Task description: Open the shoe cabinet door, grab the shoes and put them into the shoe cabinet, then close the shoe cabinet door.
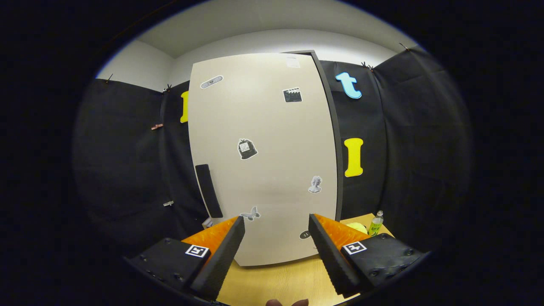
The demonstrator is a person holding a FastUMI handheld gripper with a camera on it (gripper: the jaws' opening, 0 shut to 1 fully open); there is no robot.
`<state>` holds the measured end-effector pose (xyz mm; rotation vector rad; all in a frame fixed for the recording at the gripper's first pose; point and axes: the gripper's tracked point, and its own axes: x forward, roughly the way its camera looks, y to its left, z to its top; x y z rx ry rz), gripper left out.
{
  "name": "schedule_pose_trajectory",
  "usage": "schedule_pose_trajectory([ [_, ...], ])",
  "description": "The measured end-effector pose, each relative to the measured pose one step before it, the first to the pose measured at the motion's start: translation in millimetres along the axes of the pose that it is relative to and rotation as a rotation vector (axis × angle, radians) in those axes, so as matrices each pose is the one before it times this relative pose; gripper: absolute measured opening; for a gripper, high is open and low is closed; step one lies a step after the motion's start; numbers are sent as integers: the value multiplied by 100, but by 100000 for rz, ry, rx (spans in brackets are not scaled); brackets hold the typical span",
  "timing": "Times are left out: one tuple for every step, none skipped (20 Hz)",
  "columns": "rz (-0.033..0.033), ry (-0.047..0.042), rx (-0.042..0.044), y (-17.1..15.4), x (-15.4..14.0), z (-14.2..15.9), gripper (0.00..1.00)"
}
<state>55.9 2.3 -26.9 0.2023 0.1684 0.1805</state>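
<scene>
We look forward from the hand-held gripper, along its two spread fingers, low above the desk, facing the shut cabinet door squarely, close up, booth wall to both sides

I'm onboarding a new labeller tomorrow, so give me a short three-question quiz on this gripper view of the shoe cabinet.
1. True or false: the cabinet door is shut.
2. The gripper is: A) open with nothing between its fingers, B) shut on the handle, C) shut on a shoe.
3. Fill in: the green bottle stands on the wooden ____, beside the cabinet.

Key
1. True; the door faces the gripper with its black handle untouched.
2. A.
3. Table.
</scene>
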Motion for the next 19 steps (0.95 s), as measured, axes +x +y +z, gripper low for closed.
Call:
schedule_pose_trajectory([
  [-190, -76, -77, -82, -85, 100, 98],
  [57, -52, 158, -89, -42, -1, 98],
  [-40, -110, 165, -43, -160, -23, 98],
  [-116, -229, 164, -1, -33, 137, 98],
  [-85, -207, 112, -21, -68, 99, 98],
  [-38, -161, -21, -34, -89, 79, 98],
  [18, -21, -29, -101, 42, -55, 98],
  [28, 102, -46, -35, -49, -160, 98],
  [82, 130, 61, 11, -94, -63, 98],
  [35, 110, 181, 12, -89, -110, 98],
  [38, 155, 66, 113, -196, -111, 98],
  [14, 127, -18, 41, -56, -93, 98],
  [-83, -100, -89, -34, 25, -51, 98],
  [-92, -226, 34, -40, 90, 16, 98],
  [-31, -166, 223, -18, -1, 53, 98],
  [200, -179, 239, 46, 29, 106, 98],
  [-43, -276, -131, -53, -55, -1, 98],
  [-5, -176, -388, -46, 12, 24, 98],
  [-106, -100, -222, -13, 40, -3, 98],
])
